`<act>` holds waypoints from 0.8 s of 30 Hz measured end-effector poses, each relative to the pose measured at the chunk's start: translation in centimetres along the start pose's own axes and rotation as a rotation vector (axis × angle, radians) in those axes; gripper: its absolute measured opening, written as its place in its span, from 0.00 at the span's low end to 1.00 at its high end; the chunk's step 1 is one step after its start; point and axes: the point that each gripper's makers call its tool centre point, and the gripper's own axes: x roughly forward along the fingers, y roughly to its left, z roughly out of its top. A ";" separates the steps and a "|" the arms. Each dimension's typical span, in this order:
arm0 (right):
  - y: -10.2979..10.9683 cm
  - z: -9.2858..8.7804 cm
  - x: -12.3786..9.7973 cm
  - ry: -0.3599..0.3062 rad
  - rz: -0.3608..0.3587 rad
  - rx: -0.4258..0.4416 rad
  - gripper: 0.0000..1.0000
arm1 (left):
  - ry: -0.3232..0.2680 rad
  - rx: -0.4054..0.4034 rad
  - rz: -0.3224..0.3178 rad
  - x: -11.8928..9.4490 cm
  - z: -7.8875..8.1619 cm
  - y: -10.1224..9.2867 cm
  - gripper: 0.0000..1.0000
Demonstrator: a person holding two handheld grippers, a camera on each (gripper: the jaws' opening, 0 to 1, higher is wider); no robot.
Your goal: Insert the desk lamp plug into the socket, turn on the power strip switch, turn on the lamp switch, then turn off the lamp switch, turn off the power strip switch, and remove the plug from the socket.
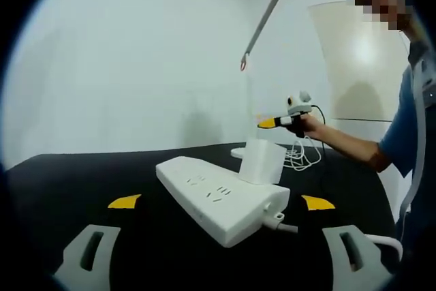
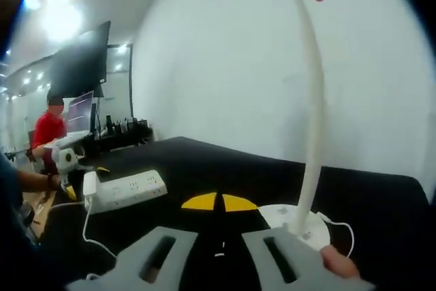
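Left gripper view: the left gripper (image 1: 221,202) has its jaws spread wide, holding nothing, low over the black table (image 1: 82,175); between them lies the white power strip (image 1: 221,199), long and angled, several socket faces on top, its cord leaving the near right end; a white plug adapter (image 1: 261,162) stands upright, seated in the strip's far end; behind it rises the white desk lamp (image 1: 262,22), slim stem, tilted bar head. Right gripper view: the right gripper (image 2: 218,202) has its yellow tips pressed together beside the lamp's round base (image 2: 303,226); a fingertip (image 2: 337,262) shows at lower right.
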 end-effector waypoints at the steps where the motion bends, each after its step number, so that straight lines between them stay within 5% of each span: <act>1: -0.2 -0.1 0.0 0.001 -0.004 0.004 0.04 | -0.002 0.000 -0.001 0.0 0.0 0.0 0.89; 24: -1.5 -2.9 -0.2 0.068 -0.076 -0.007 0.04 | -0.001 0.011 0.011 0.0 0.1 0.1 0.89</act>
